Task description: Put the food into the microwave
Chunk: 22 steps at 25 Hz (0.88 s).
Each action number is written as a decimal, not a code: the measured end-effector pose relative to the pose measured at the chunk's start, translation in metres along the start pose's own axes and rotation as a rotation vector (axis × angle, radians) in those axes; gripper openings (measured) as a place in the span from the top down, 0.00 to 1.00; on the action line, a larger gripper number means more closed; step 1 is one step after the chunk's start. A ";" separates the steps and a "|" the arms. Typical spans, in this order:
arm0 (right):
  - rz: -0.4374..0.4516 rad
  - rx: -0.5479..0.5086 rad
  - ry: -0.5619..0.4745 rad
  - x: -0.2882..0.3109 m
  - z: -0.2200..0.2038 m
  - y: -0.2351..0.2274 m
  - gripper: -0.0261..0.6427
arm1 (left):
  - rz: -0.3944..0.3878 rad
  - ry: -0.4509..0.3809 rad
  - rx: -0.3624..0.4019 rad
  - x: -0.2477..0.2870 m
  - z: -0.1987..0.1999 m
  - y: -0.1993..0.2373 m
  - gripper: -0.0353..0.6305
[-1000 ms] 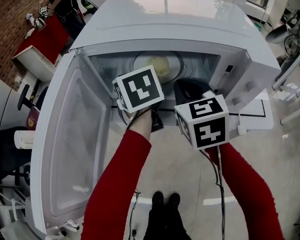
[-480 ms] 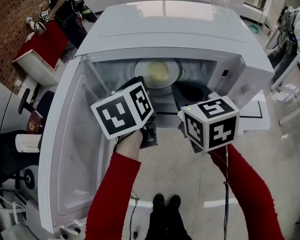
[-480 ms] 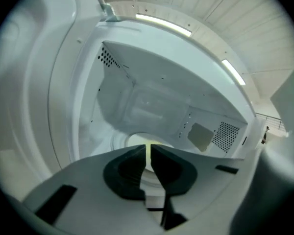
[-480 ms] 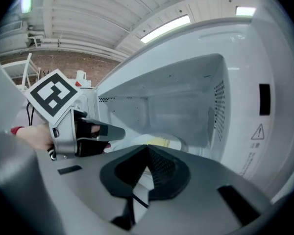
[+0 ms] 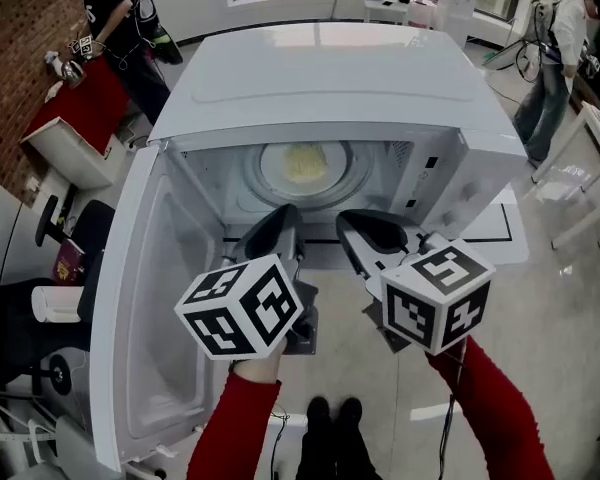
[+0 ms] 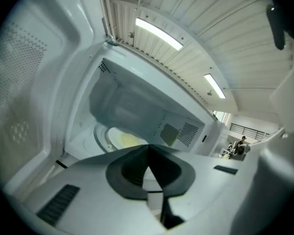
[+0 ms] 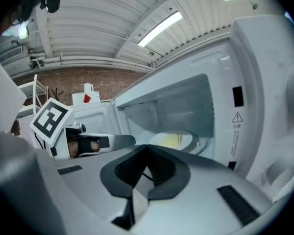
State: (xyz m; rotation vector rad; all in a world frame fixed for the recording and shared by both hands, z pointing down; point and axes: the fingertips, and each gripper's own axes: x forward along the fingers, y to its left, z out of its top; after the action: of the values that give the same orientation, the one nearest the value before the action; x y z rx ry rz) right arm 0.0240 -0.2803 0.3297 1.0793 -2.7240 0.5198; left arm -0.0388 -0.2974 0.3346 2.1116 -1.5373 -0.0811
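The microwave (image 5: 330, 78) stands open, door (image 5: 145, 298) swung out at nine o'clock, food (image 5: 305, 161) on its plate (image 5: 270, 165) at twelve. Loading looks done; next the door needs swinging shut. Left gripper (image 5: 286, 216) and right gripper (image 5: 352, 220), each pressed together and empty, have backed out toward six o'clock, the left's jaws having just been closing on nothing.
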 end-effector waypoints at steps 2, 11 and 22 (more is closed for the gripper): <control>0.031 0.037 -0.030 -0.014 0.001 0.010 0.94 | -0.041 -0.009 -0.005 -0.013 -0.006 -0.010 0.93; 0.047 0.091 -0.062 -0.061 -0.032 0.040 0.94 | -0.100 0.022 0.107 -0.069 -0.042 -0.020 0.93; 0.059 0.196 -0.108 -0.119 -0.048 0.092 0.94 | -0.196 0.010 0.145 -0.142 -0.039 -0.063 0.93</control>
State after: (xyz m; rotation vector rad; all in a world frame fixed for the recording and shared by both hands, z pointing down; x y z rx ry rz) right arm 0.0479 -0.1246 0.3171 1.1032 -2.8546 0.7729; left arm -0.0205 -0.1410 0.3051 2.3692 -1.3632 -0.0288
